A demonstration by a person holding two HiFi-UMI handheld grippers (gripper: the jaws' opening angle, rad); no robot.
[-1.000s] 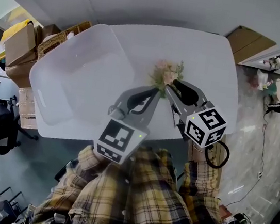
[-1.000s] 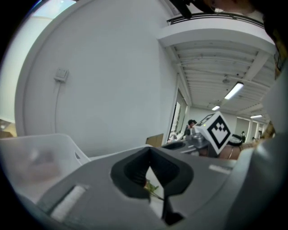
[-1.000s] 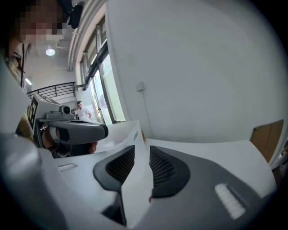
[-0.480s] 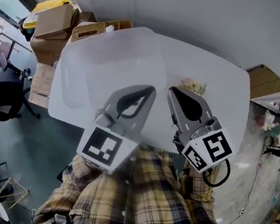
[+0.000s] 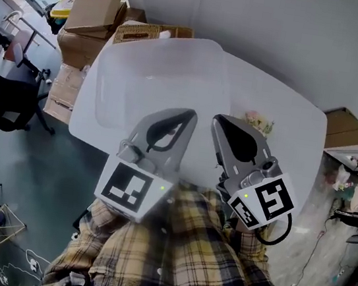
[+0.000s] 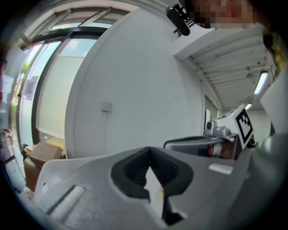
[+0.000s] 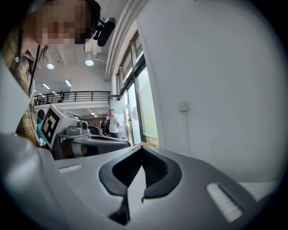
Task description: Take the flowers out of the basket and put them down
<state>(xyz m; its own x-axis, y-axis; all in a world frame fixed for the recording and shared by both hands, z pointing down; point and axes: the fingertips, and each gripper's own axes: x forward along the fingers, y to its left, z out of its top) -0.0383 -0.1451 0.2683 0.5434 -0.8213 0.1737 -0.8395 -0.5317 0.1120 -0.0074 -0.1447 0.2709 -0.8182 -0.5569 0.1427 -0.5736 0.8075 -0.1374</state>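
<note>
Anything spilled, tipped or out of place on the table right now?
Nothing stands out. The flowers lie on the white table beside the clear basket; the left gripper and right gripper are shut, empty.

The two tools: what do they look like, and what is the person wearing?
Left tool and right tool are grey, tapered shells with black pads. Each carries a white cube of black square markers; a black cable loops beside the right one. Shirt: yellow-and-dark plaid.

Table (image 5: 293,144) bearing basket (image 5: 162,80), seemingly flowers (image 5: 259,122)
</note>
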